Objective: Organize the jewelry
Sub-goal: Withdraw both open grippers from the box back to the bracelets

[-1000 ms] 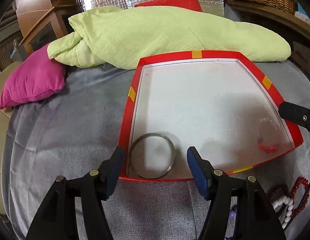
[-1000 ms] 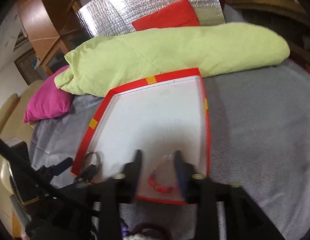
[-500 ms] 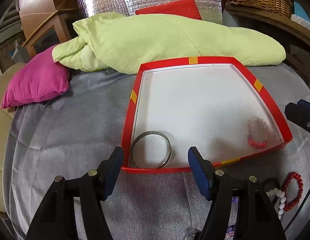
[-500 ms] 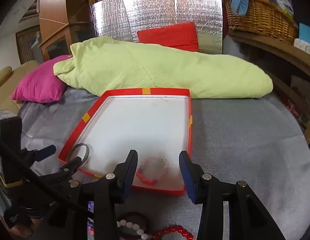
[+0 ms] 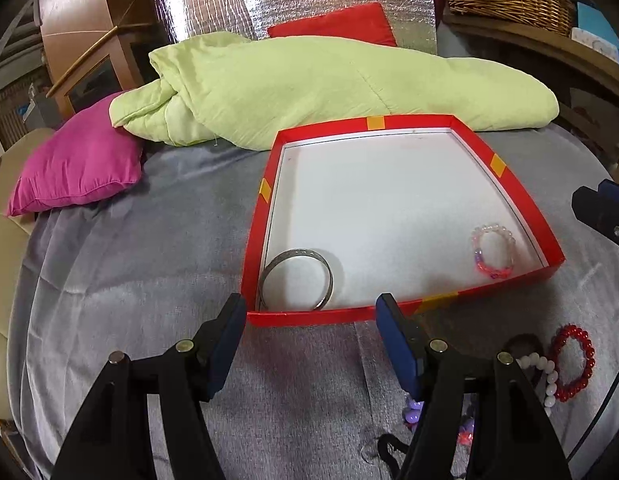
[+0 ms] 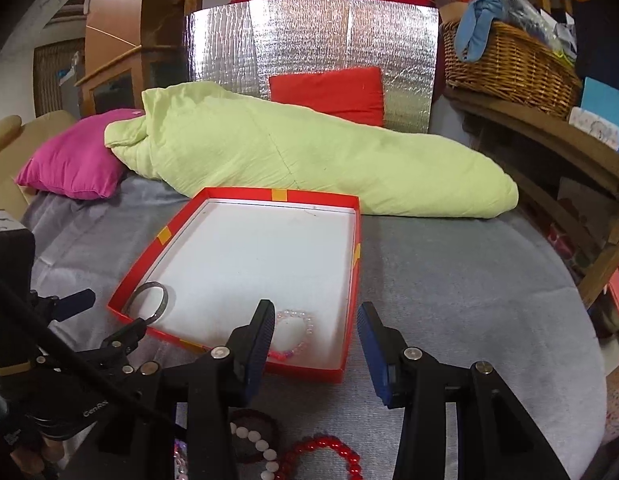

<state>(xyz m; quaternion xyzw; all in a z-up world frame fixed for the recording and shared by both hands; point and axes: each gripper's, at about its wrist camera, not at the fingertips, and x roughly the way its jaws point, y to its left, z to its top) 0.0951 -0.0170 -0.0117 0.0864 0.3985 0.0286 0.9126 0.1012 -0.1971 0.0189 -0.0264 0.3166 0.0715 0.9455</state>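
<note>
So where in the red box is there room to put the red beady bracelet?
Most of the red box floor is bare: the whole middle and far end. Only the near corners are taken, the silver bangle in one and the pink bead bracelet in the other. Between them is a free strip. The crowded spot is outside, by the red bead bracelet.

white bead bracelet [image 6: 256, 440] partly behind right tool [image 6: 315, 344]
</note>
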